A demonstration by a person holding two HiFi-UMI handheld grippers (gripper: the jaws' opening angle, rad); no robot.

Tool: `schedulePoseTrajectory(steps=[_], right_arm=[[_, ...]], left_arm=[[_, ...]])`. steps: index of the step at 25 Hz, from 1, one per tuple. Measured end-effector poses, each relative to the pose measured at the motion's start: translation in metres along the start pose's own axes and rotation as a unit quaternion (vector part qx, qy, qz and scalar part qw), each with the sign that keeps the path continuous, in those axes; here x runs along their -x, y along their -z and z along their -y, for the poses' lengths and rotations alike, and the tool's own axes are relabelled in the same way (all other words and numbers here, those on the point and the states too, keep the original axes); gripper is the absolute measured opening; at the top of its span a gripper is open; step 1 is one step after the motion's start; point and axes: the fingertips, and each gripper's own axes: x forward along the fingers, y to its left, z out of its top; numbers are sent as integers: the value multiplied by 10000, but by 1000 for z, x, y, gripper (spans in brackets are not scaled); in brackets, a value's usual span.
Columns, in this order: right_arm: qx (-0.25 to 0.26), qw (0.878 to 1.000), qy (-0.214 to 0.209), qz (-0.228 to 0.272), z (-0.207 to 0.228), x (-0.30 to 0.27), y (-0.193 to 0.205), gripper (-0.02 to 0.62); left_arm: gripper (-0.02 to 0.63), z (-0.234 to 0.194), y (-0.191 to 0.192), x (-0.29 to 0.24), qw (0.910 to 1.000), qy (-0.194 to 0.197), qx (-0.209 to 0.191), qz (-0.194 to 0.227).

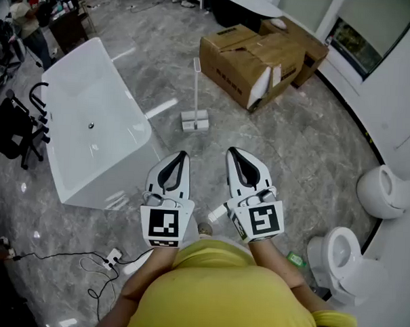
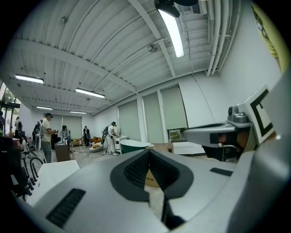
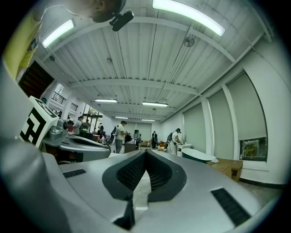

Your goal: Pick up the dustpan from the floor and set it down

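White freestanding bathtub (image 1: 92, 100) sits at 10 o'clock. Our left gripper (image 1: 182, 154) is held level, jaws together, nothing between them. The white long-handled plastic dustpan (image 1: 195, 118) stands upright on the grey marbled floor (image 1: 307, 143) at 12 o'clock, well apart from both tools and untouched. Our right gripper (image 1: 231, 152) is likewise closed and empty. Brown cardboard box (image 1: 247, 59) lies at 1 o'clock. We judge the reach not yet begun. We should step forward, part one pair of jaws before arriving, and take the thin handle squarely so the pan does not swing.
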Motion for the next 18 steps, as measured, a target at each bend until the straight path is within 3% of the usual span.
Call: schedulePoseTrajectory(steps=[6, 8, 18], right_arm=[[-121, 9998, -109, 60, 10, -8, 7, 11], [-143, 9998, -116, 23, 15, -18, 12, 39], [-233, 9994, -168, -172, 51, -120, 37, 109]], left_arm=[[2, -5, -1, -14, 9999, 5, 14, 120], [2, -8, 2, -23, 9999, 36, 39, 128], [2, -59, 18, -112, 9997, 250, 29, 13]])
